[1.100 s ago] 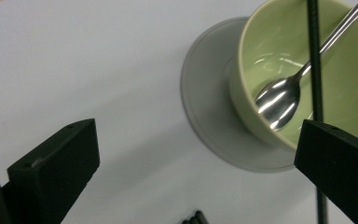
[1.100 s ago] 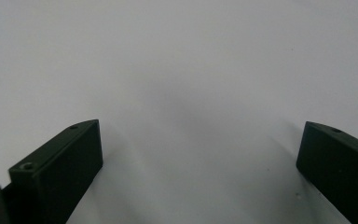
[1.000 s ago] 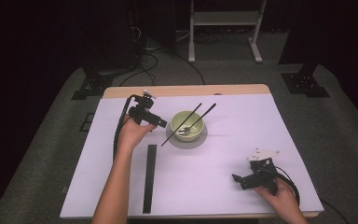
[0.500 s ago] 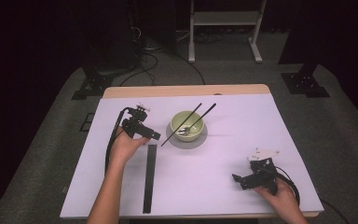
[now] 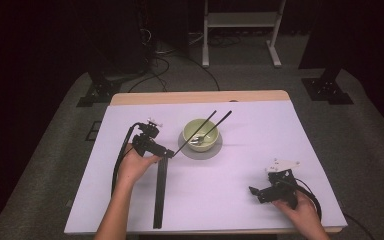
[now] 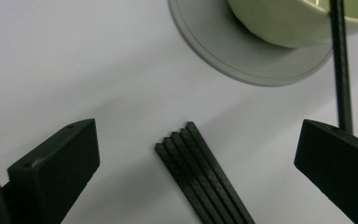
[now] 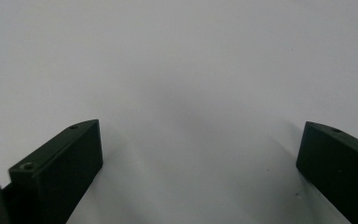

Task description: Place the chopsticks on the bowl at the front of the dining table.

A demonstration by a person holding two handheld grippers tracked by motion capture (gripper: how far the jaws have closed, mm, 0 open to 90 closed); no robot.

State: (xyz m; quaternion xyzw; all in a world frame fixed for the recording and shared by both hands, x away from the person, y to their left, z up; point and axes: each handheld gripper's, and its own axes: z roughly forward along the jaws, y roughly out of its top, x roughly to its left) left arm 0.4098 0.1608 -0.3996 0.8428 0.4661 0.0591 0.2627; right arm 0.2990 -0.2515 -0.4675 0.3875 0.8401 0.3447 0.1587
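Tabletop [image 5: 240, 200] covered in white, broad bare room kept front-centre | left hand-held gripper [image 5: 167, 153] held wide over bundled black sticks [image 6: 200, 179], just beside grey saucer [image 6: 223, 53] | green bowl [image 5: 200, 135] centred, two sticks [image 5: 205, 127] rested in it | right hand-held gripper [image 5: 254, 191] spread wide near front edge

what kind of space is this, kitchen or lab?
Most likely a lab or recording studio, not a kitchen. A table under a plain white sheet stands on grey carpet, with dark surroundings, equipment stands and loose cables on the floor behind. The tableware is just a green bowl and black chopsticks.
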